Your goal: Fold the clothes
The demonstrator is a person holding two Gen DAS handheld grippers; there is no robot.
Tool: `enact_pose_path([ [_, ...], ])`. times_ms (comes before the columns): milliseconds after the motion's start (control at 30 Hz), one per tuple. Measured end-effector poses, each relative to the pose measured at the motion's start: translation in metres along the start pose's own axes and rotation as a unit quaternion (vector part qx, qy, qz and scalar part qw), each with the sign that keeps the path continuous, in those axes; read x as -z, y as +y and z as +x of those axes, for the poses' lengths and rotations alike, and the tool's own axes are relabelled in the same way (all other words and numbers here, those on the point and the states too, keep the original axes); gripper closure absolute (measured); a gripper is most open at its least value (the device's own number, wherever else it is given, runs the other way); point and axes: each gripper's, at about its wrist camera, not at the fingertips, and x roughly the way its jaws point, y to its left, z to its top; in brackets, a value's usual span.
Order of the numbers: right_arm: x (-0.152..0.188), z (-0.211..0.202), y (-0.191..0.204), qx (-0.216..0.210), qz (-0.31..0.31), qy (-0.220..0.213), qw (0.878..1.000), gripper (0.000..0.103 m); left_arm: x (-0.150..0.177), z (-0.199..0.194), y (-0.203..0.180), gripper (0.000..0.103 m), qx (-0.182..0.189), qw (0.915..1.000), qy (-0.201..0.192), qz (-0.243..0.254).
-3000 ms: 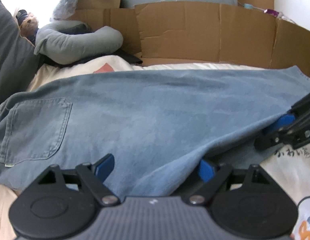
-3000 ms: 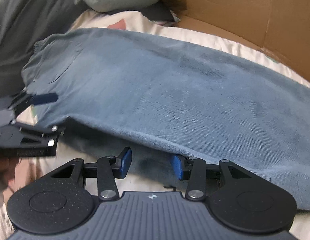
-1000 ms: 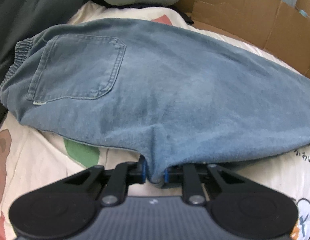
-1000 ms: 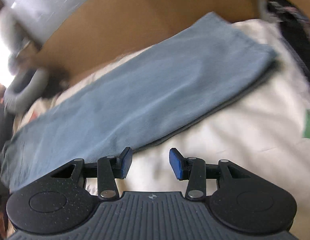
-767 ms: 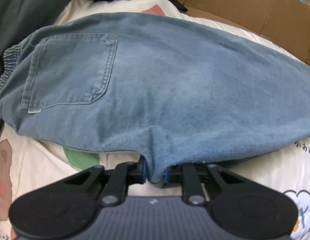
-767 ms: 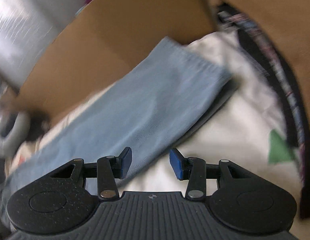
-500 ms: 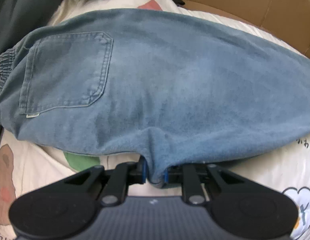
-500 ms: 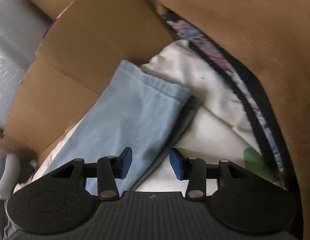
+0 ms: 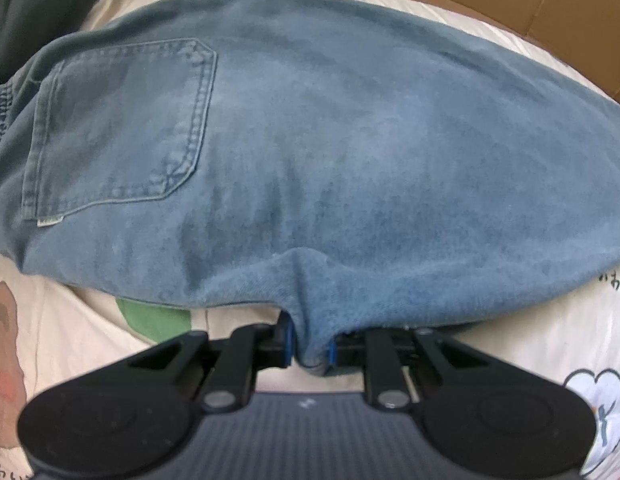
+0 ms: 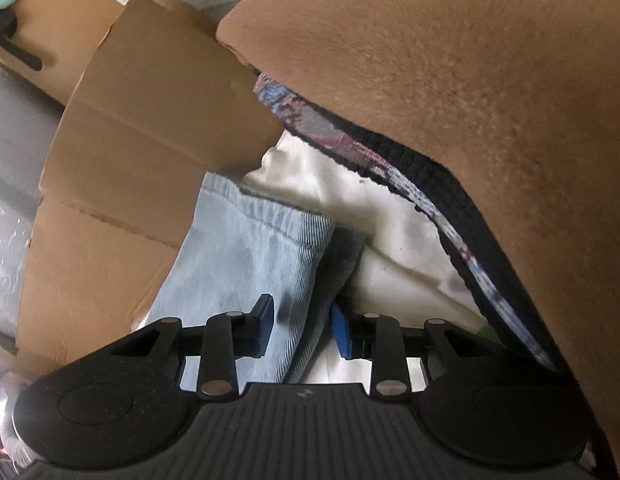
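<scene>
Jeans (image 9: 330, 128) cut off at left and right edges of left wrist view; waistband barely seen. Left gripper (image 9: 310, 346) pads buried in denim fold. Sheet (image 9: 550, 344) prints clipped, lettering unreadable. In right wrist view, only hem end shown; brown mass (image 10: 470, 80) unidentifiable.

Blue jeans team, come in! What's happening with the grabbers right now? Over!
Left gripper shut on jeans edge. Right gripper open, straddling the hem. Cardboard close behind hem.
</scene>
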Motion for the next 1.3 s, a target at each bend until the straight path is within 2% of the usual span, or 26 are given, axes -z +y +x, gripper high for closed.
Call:
enact_pose_path([
  [200,-0.005,0.009,0.002,0.009,0.011,-0.019,1.0,0.082,0.003,0.001,-0.002,0.086,-0.004,1.0,-0.002,-0.008],
  [533,-0.008,0.027,0.0,-0.008,0.005,-0.022,1.0,0.081,0.003,0.001,-0.003,0.086,-0.005,0.9999,0.002,-0.015],
  [600,-0.011,0.032,0.002,-0.001,0.005,-0.018,1.0,0.079,0.001,0.0,-0.004,0.086,-0.006,0.9998,0.005,-0.017],
  [700,-0.017,0.038,0.006,0.009,0.006,-0.011,1.0,0.084,-0.002,0.003,-0.007,0.086,-0.006,0.9999,0.006,-0.007],
  [733,-0.018,0.041,0.008,0.013,0.006,-0.009,1.0,0.093,-0.004,0.006,-0.007,0.086,-0.006,1.0,0.006,-0.003],
  [767,-0.02,0.043,0.009,0.016,0.006,-0.007,1.0,0.094,-0.004,0.006,-0.007,0.086,-0.005,1.0,0.007,-0.003],
  [1100,-0.035,0.061,0.016,0.041,0.0,0.018,0.999,0.096,-0.016,0.01,-0.009,0.086,-0.005,0.9995,0.032,0.0],
  [1300,-0.039,0.066,0.033,0.077,-0.024,0.027,0.996,0.097,-0.022,0.004,-0.005,0.087,0.008,0.9994,0.035,-0.004],
])
